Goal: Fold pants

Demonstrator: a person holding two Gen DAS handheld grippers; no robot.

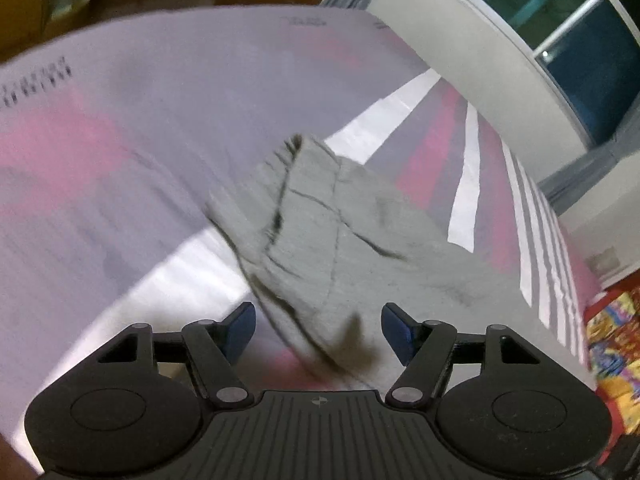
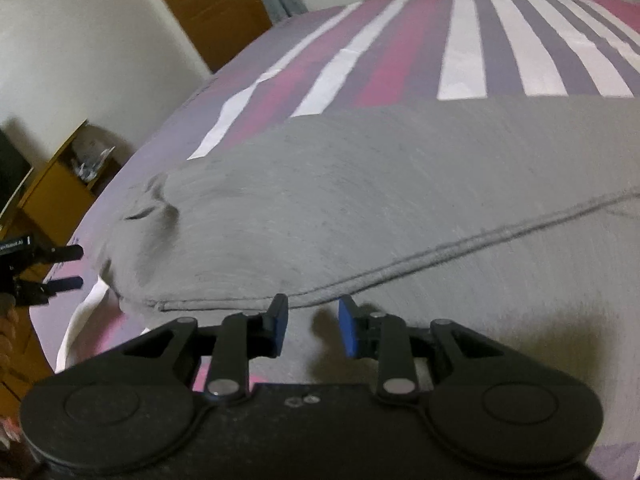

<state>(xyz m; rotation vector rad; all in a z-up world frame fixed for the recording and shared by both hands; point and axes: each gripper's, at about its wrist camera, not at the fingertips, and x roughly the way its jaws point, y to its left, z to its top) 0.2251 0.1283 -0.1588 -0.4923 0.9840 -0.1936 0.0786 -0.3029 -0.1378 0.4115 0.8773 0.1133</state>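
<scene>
Grey pants [image 1: 320, 220] lie on a bed with a striped pink, purple and white sheet [image 1: 140, 120]. In the left wrist view a rumpled, folded end of them reaches down between the fingers of my left gripper [image 1: 317, 314], which stands wide open with its blue pads clear of the cloth. In the right wrist view the pants [image 2: 360, 200] spread flat across the sheet [image 2: 460, 60], a stitched seam running over them. My right gripper [image 2: 313, 302] hovers at that seam, jaws a little apart, with nothing pinched. The left gripper [image 2: 74, 266] shows at the far left, beside the pants' end.
A wooden cabinet [image 2: 52, 184] and a wooden door [image 2: 208, 8] stand past the bed's left edge. A window [image 1: 580, 40] and white wall run along the far side. A colourful patterned item [image 1: 616, 340] sits at the right of the bed.
</scene>
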